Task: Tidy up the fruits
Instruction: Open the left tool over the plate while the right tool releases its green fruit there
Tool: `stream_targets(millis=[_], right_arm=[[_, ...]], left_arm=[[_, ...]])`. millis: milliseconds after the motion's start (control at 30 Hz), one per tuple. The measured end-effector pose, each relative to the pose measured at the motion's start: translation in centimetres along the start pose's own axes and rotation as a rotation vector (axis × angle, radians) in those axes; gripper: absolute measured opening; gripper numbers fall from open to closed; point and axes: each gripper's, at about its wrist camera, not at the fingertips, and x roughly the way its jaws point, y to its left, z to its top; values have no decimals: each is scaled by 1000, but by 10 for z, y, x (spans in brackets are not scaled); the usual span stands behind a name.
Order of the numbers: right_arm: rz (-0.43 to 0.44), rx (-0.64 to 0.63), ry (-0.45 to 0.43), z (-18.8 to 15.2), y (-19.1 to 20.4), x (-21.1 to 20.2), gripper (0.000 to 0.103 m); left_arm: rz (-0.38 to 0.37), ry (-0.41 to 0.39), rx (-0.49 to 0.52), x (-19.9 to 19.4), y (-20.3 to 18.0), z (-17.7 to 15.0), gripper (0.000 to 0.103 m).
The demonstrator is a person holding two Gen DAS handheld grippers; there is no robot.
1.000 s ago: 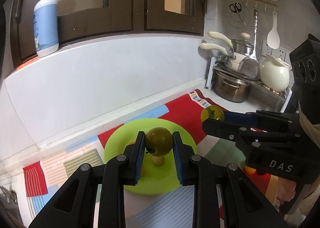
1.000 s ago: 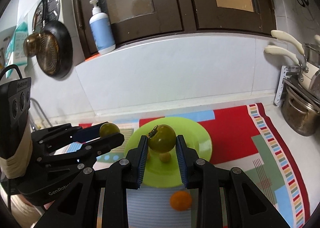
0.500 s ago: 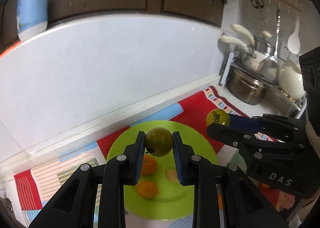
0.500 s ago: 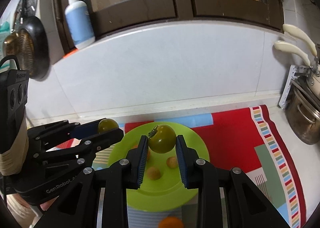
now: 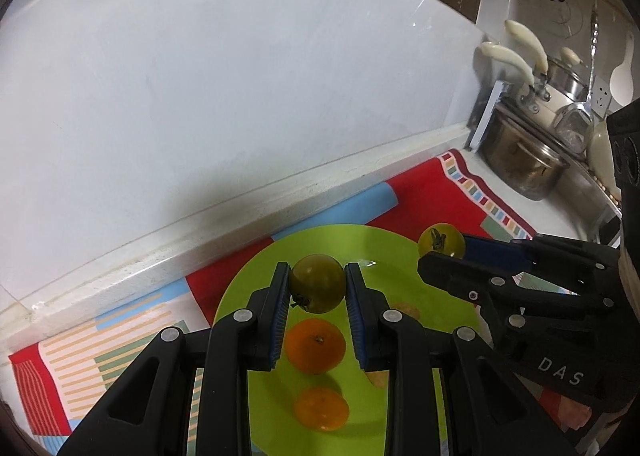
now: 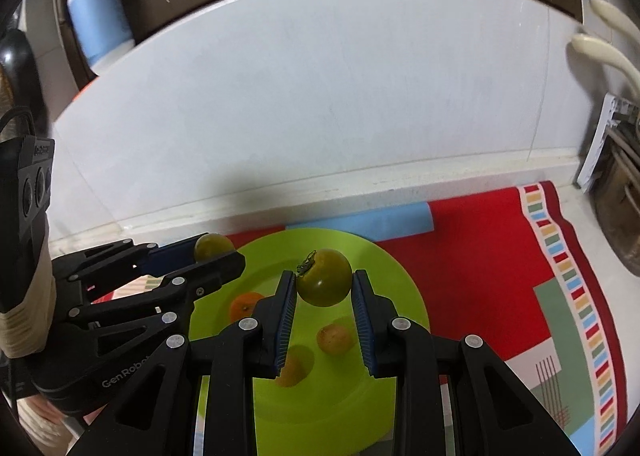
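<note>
Green plate (image 5: 400, 256) below, tomato (image 5: 318, 283) clamped in left claw (image 5: 316, 288)

Both wrist views look steeply down, sharing the green plate (image 5: 256, 280).

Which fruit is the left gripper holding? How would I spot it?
Find the big lime-green plate on the colourful mat. Just above it, the left gripper pinches a round green tomato between blue pads. Unlike the oranges lying below, it is dull green, with a dried stem.

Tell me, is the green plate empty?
No. The green plate holds two oranges and smaller fruit pieces.
</note>
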Motion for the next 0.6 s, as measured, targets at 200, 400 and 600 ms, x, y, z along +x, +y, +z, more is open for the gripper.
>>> stream_targets(millis=[200,400,600], right_arm=[[-15,-3,26,1,-2,16,29],[-17,0,47,0,-5,28,29],[-27,13,53,-1,-6,29,34]], left_arm=[[-6,26,0,15,2,0,27],[-12,47,6,26,1,-1,28],[12,24,14,18,2,-2,40]])
